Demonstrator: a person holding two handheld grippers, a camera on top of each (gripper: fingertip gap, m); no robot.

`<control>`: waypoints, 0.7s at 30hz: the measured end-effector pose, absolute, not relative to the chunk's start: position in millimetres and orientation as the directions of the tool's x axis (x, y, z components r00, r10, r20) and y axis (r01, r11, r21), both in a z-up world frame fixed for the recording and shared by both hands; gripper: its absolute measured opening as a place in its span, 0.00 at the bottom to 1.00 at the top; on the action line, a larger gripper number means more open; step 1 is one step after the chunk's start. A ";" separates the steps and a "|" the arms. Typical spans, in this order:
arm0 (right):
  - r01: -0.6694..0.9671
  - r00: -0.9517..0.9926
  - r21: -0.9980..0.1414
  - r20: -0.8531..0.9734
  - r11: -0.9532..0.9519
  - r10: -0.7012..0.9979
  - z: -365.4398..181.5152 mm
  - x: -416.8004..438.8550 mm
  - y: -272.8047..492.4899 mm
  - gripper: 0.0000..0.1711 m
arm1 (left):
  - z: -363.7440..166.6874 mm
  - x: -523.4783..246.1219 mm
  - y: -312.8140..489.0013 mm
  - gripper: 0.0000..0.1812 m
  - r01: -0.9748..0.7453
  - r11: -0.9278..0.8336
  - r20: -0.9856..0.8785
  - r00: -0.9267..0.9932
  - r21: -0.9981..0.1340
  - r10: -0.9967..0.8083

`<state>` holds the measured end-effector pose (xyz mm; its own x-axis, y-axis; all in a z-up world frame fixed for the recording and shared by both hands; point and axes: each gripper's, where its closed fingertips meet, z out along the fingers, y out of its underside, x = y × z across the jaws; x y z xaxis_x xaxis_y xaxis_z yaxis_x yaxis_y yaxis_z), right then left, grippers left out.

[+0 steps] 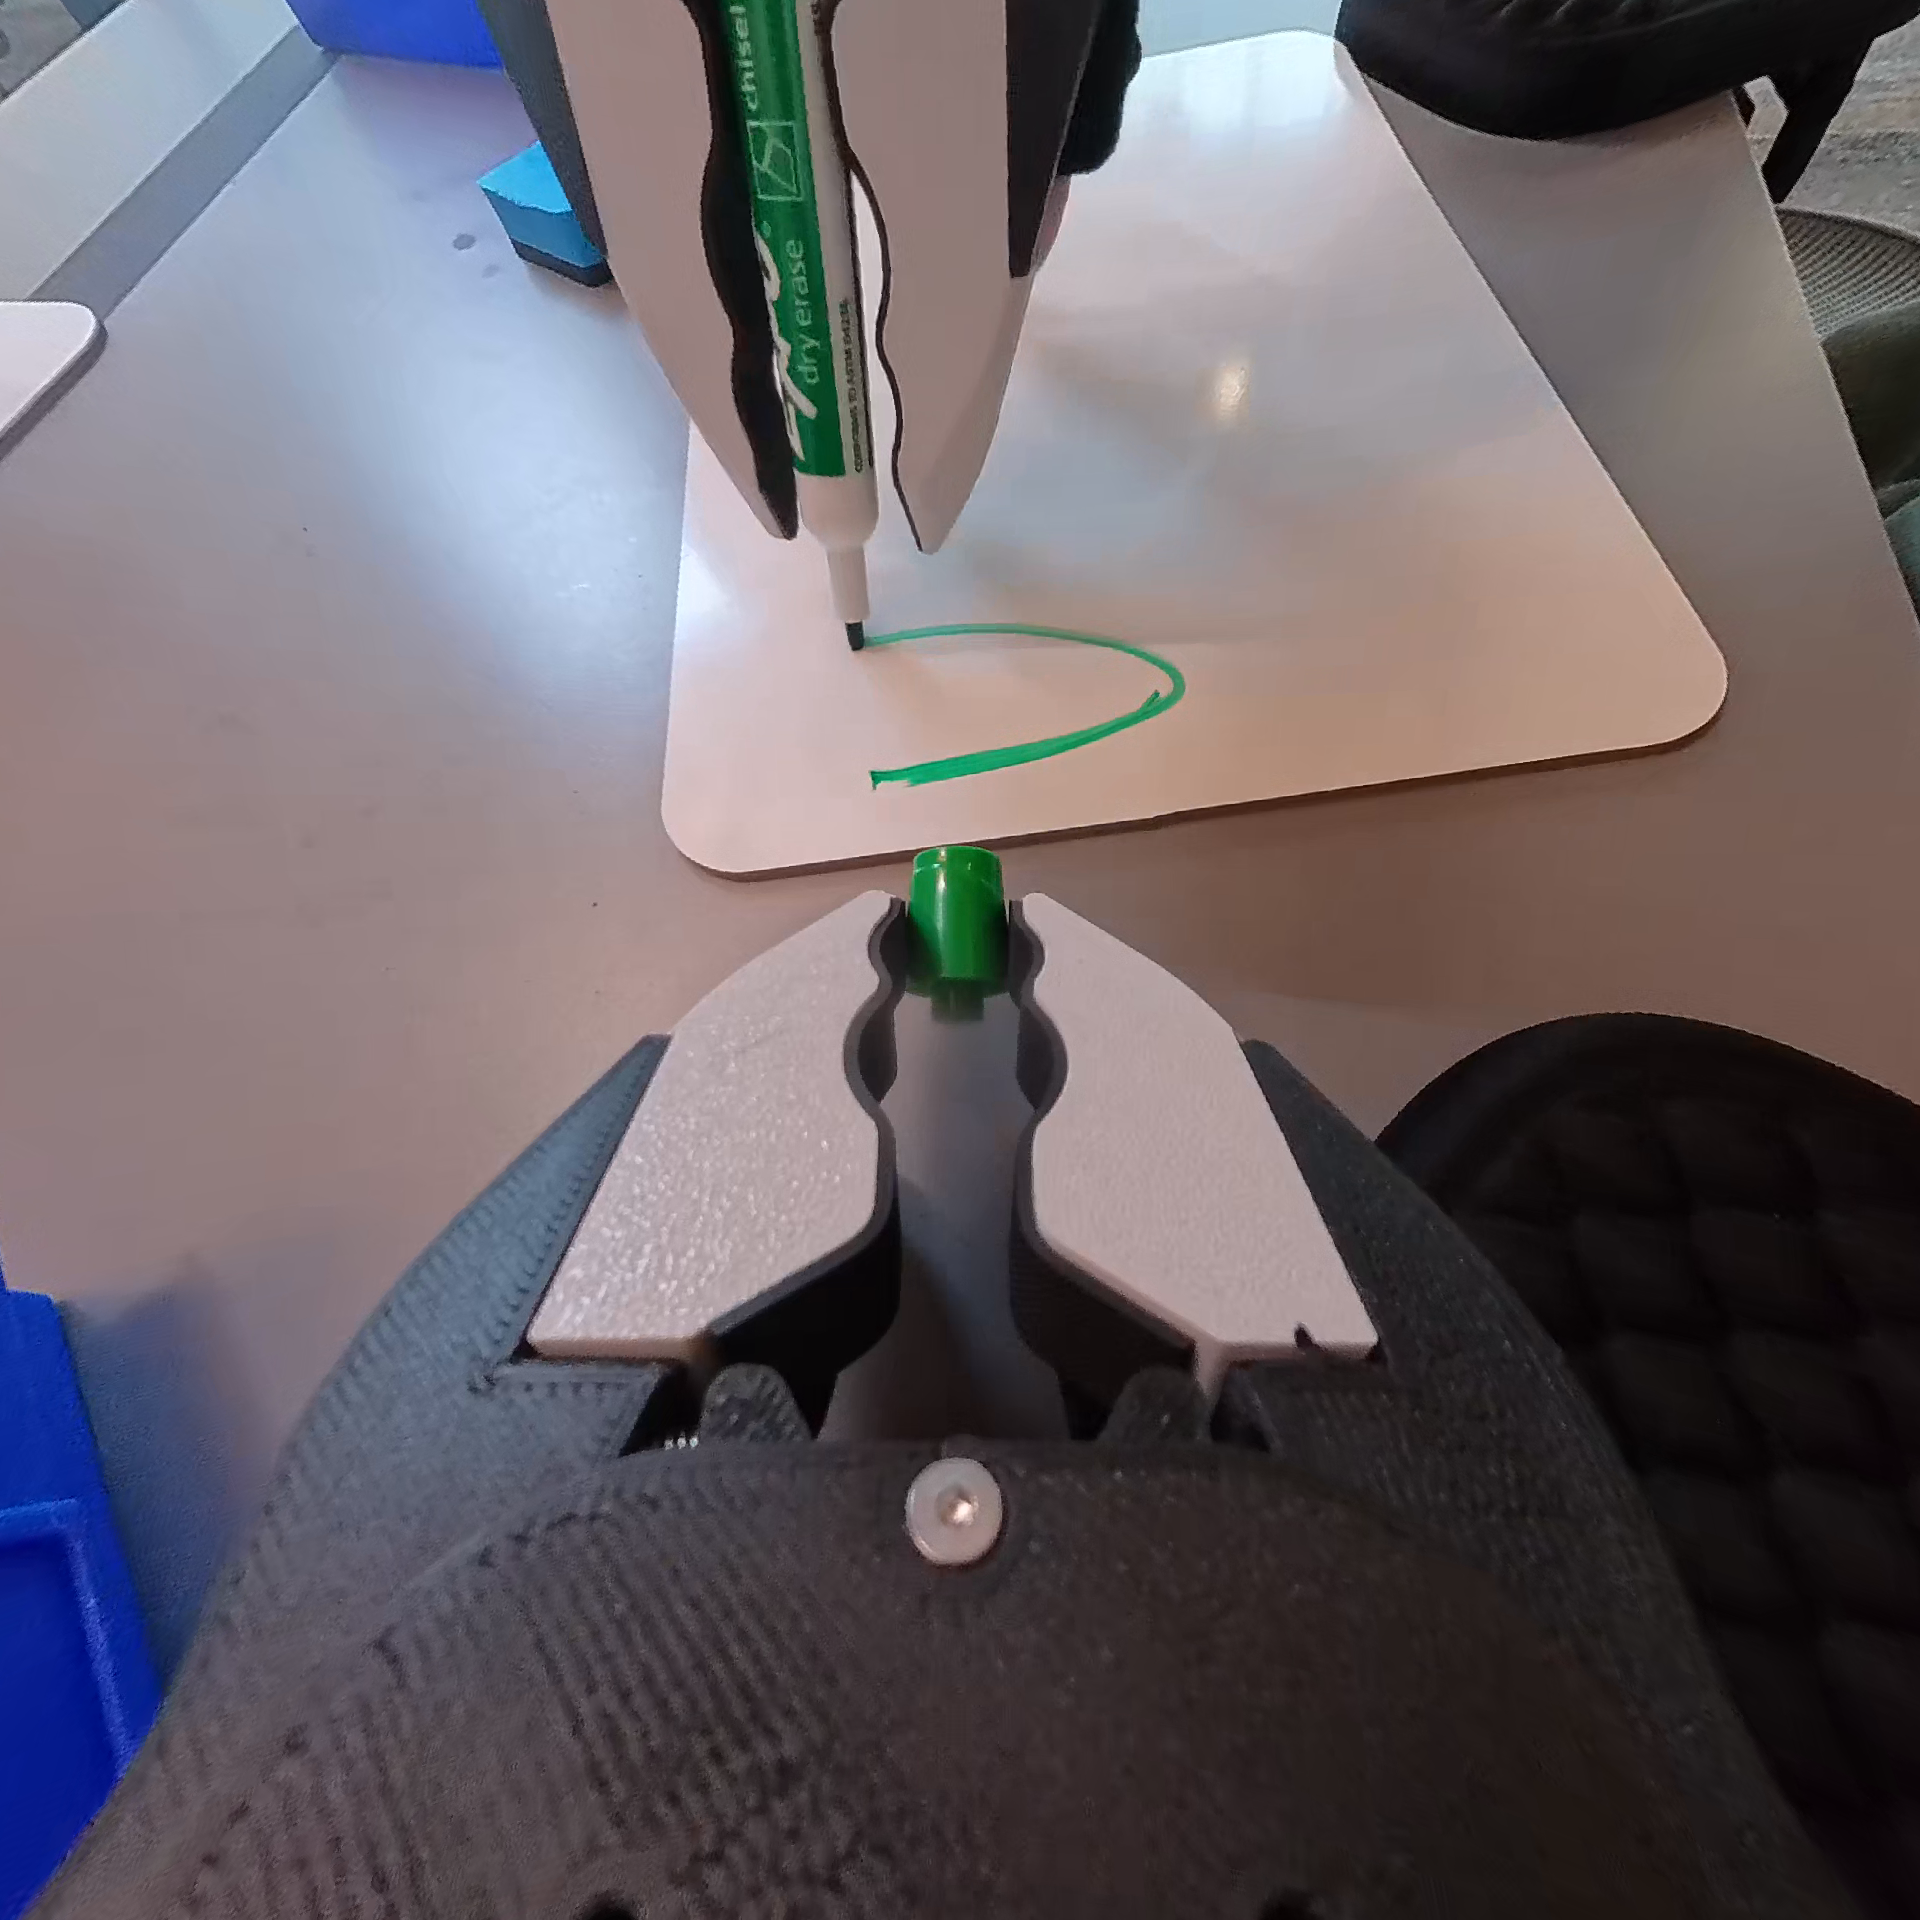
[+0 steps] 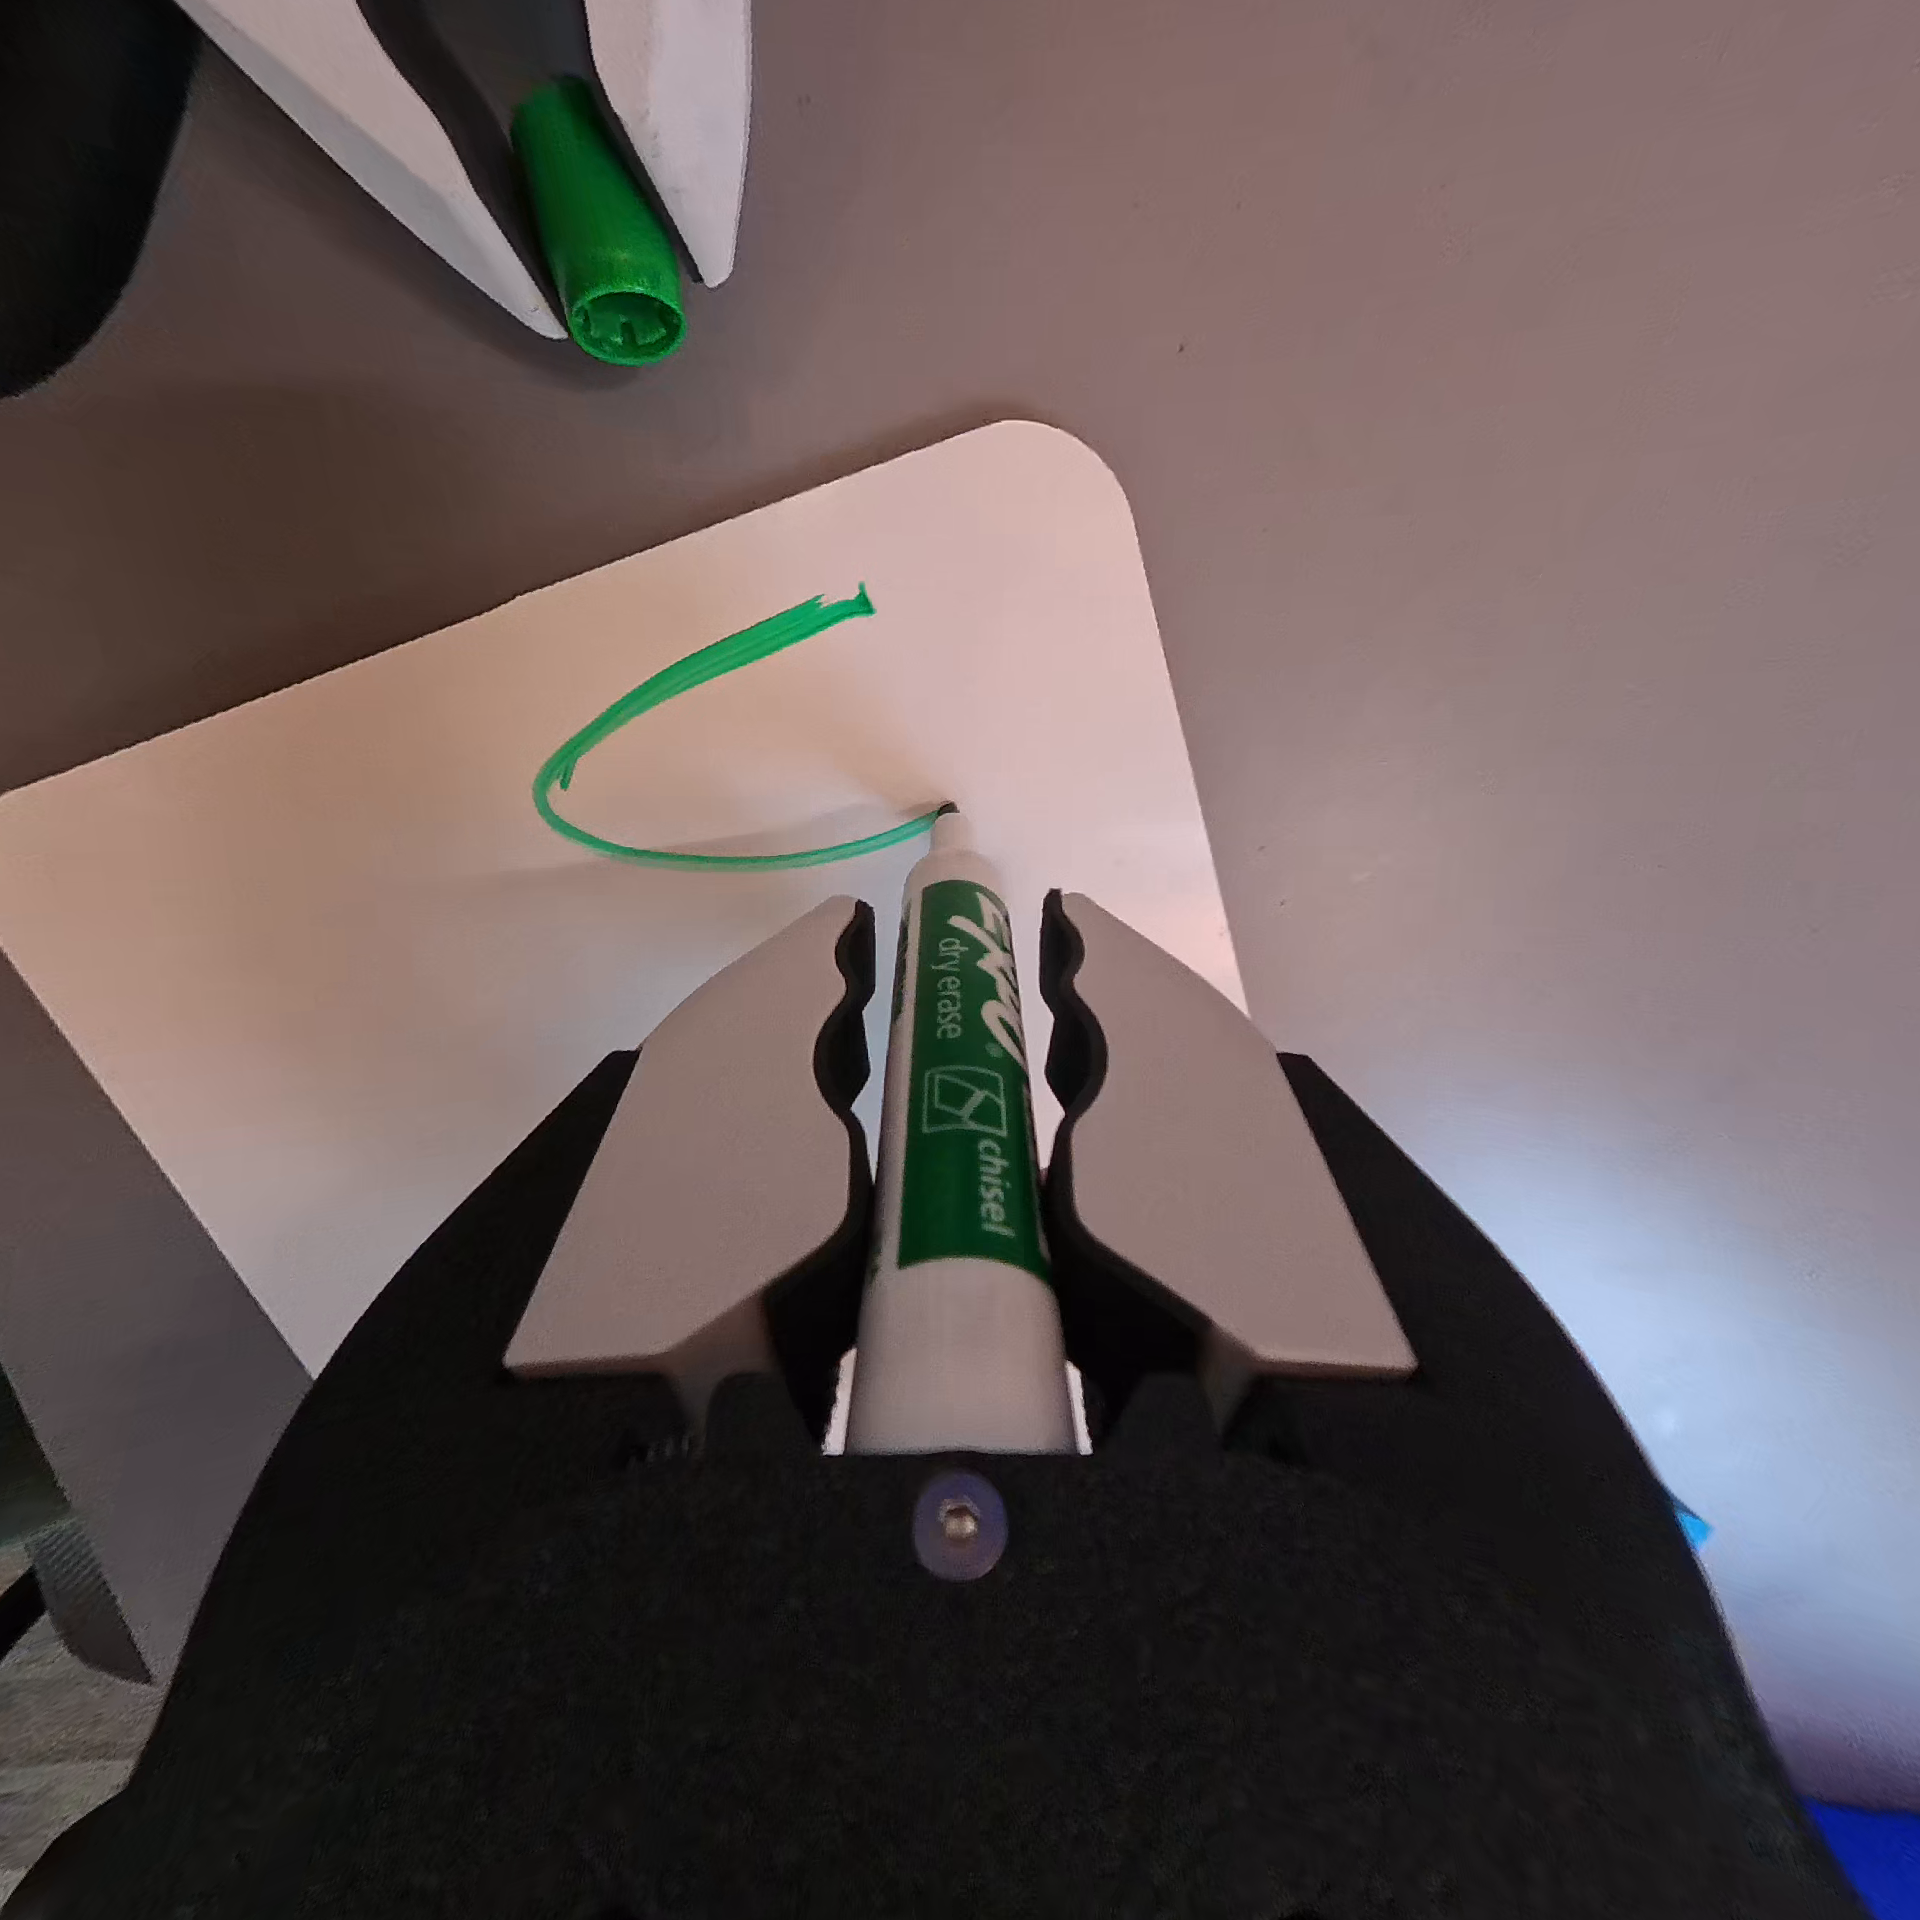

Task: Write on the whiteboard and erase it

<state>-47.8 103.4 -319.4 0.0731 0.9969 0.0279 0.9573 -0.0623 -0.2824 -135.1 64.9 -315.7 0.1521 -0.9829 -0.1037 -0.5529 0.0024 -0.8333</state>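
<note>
We are mid-writing: right fingers [image 2: 956,914] grip the marker [image 2: 961,1122], tip on the whiteboard [image 1: 1299,499] lying on the counter [image 1: 312,623]; left fingers [image 1: 954,914] pinch its cap [image 1: 954,920]; next, recap and fetch the eraser [image 1: 540,213] at far left

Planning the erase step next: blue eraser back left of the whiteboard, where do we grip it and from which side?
Judging from the left wrist view only: the eraser lies flat on the table, blue foam over a dark base, partly hidden behind the right gripper. Probably come from above and clamp the two long foam sides, pad down. Both grippers are occupied, so the marker or cap goes down first.
</note>
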 end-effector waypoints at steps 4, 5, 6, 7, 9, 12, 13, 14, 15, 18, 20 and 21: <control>0.960 0.068 -0.271 -0.006 -0.067 0.998 -319.4 -43.7 90.9 0.19 | -315.9 -135.1 64.9 0.10 -0.553 0.001 -0.101 0.151 -0.833 -0.983; 0.961 0.065 -0.268 -0.018 -0.068 0.998 -319.4 -41.6 85.0 0.19 | -316.0 -135.1 64.8 0.10 -0.554 0.001 -0.101 0.150 -0.833 -0.983; 0.962 0.065 -0.264 -0.031 -0.070 0.997 -319.3 -39.2 78.3 0.19 | -316.2 -135.0 64.7 0.10 -0.555 0.002 -0.102 0.150 -0.832 -0.983; 0.963 0.064 -0.261 -0.045 -0.074 0.997 -319.2 -36.6 71.1 0.19 | -316.3 -135.0 64.7 0.10 -0.555 0.002 -0.103 0.150 -0.832 -0.983; 0.964 0.062 -0.252 -0.074 -0.079 0.995 -319.1 -31.5 56.3 0.19 | -316.5 -135.0 64.8 0.10 -0.556 0.002 -0.104 0.151 -0.831 -0.983; 0.967 0.059 -0.241 -0.097 -0.081 0.994 -319.1 -24.8 40.5 0.19 | -316.8 -134.8 64.8 0.10 -0.558 0.005 -0.108 0.151 -0.830 -0.983; 0.967 0.059 -0.242 -0.099 -0.082 0.993 -319.1 -23.8 37.5 0.19 | -317.0 -134.7 64.7 0.10 -0.559 0.006 -0.109 0.151 -0.829 -0.982; 0.966 0.061 -0.245 -0.097 -0.083 0.993 -319.0 -23.5 36.3 0.19 | -317.1 -134.7 64.6 0.10 -0.560 0.008 -0.111 0.151 -0.828 -0.982; 0.964 0.064 -0.250 -0.096 -0.086 0.993 -318.9 -23.5 36.2 0.19 | -317.1 -134.7 64.6 0.10 -0.560 0.008 -0.112 0.151 -0.828 -0.982; 0.951 0.087 -0.290 -0.075 -0.105 0.993 -312.3 -26.2 47.4 0.19 | -316.8 -134.7 64.8 0.10 -0.558 0.008 -0.111 0.152 -0.830 -0.982; 0.936 0.121 -0.328 -0.047 -0.130 0.992 -303.2 -27.3 63.4 0.19 | -316.6 -134.4 64.3 0.10 -0.556 0.007 -0.110 0.151 -0.831 -0.982; 0.932 0.138 -0.336 -0.027 -0.139 0.990 -300.5 -25.8 72.8 0.19 | -316.7 -134.4 64.1 0.10 -0.557 0.008 -0.111 0.150 -0.831 -0.982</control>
<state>-25.8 72.8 -300.5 0.1378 0.9901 -0.0274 0.9316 -0.1390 -0.3358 -134.4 64.1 -316.7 0.1504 -0.9824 -0.1108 -0.5569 0.0084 -0.8305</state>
